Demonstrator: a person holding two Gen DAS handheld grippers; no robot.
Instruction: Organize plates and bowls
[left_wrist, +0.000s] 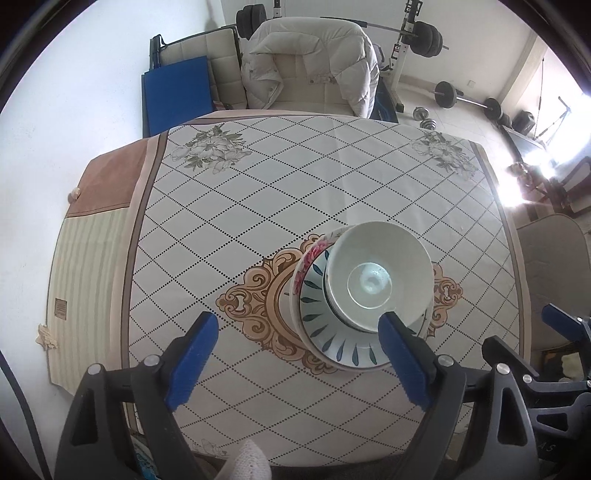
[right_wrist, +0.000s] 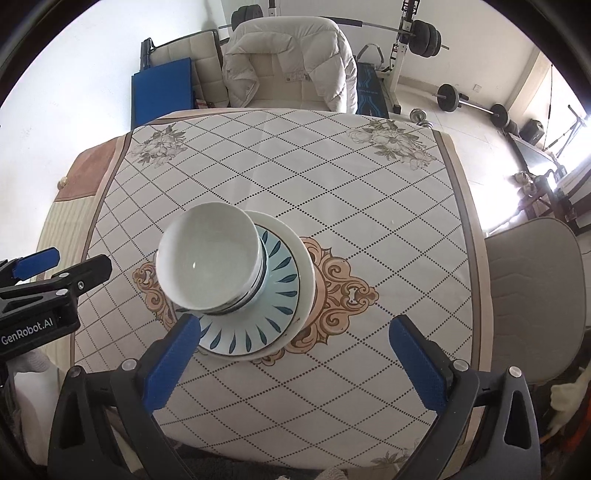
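A stack of dishes stands on the ornament at the middle of the table. On top is a white bowl (left_wrist: 376, 273) (right_wrist: 207, 258), nested in other bowls. Under them lies a blue-leaf plate (left_wrist: 332, 339) (right_wrist: 258, 321). It rests on a white plate (right_wrist: 304, 266) and a plate with pink flowers (left_wrist: 314, 251). My left gripper (left_wrist: 297, 325) hangs open above the stack's left side, with nothing between its fingers. My right gripper (right_wrist: 293, 328) is open too, above the stack's right side, holding nothing. Each gripper shows at the edge of the other's view.
The table wears a diamond-patterned cloth (left_wrist: 258, 192). A chair draped with a white padded jacket (left_wrist: 310, 66) stands at the far edge. A grey chair (right_wrist: 535, 295) is at the right side. Barbells and a weight rack (right_wrist: 417, 33) fill the floor behind.
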